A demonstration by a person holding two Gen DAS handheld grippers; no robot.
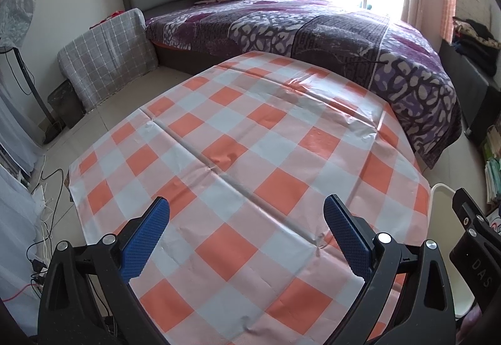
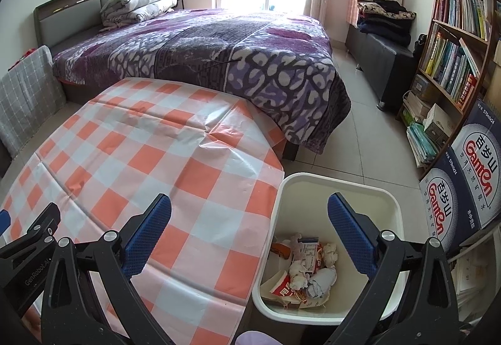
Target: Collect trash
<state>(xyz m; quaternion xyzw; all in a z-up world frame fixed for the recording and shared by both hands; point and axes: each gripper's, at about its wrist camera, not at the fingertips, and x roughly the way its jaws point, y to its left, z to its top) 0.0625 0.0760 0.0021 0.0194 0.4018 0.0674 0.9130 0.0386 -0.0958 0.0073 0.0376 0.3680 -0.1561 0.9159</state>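
A white trash bin [image 2: 360, 188] stands on the floor right of the table; its rim also shows in the left wrist view [image 1: 443, 188]. Inside it lies crumpled paper and wrappers [image 2: 308, 269]. The table carries an orange and white checked cloth [image 1: 250, 163], also in the right wrist view [image 2: 141, 157], with no trash on it. My left gripper [image 1: 247, 235] is open and empty above the cloth's near part. My right gripper [image 2: 250, 235] is open and empty above the table's right edge and the bin.
A bed with a purple blanket [image 2: 219, 53] lies behind the table. A bookshelf [image 2: 454, 47] and stacked Ganten boxes [image 2: 463, 188] stand at the right. A grey checked cushion [image 1: 106, 53], a fan stand [image 1: 28, 85] and floor cables [image 1: 43, 219] are at the left.
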